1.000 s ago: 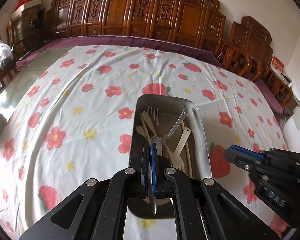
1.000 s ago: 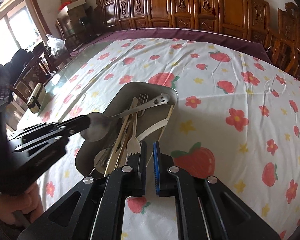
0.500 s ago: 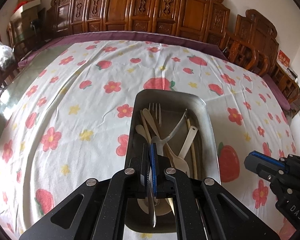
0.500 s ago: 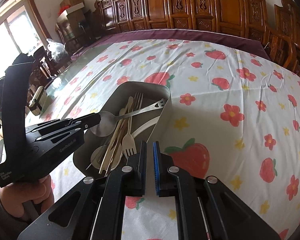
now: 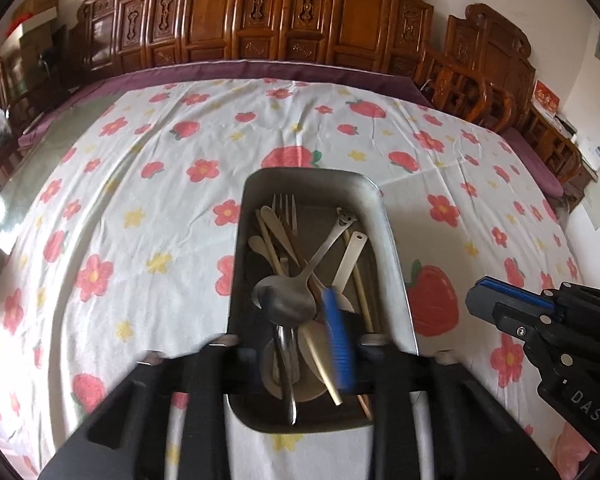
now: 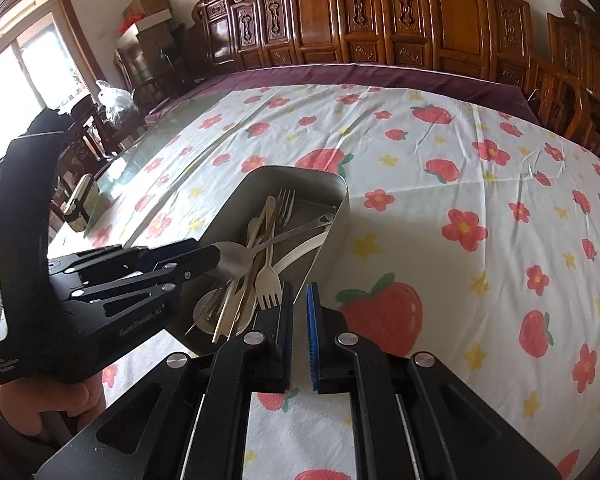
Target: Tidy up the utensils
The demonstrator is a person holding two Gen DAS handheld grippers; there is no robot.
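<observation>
A steel tray (image 5: 392, 264) on the flowered tablecloth holds several utensils: forks, wooden chopsticks, pale spoons. A metal spoon (image 5: 290, 302) with a smiley handle end lies on top of the pile. My left gripper (image 5: 300, 312) has its fingers spread to either side of the spoon's bowl, blurred by motion; it is open. In the right wrist view the left gripper (image 6: 216, 258) sits right at the spoon's bowl (image 6: 236, 258) over the tray (image 6: 332, 220). My right gripper (image 6: 298, 300) is nearly shut and empty, just right of the tray's near corner.
The flowered tablecloth (image 5: 120, 216) covers a large table with bare glass at its left edge (image 6: 112, 176). Carved wooden chairs (image 5: 300, 24) line the far side and right side. A small box (image 6: 78, 202) sits at the left table edge.
My left gripper has opened and let go of the metal spoon, which now lies on the utensils in the tray. Right gripper stayed nearly still.
</observation>
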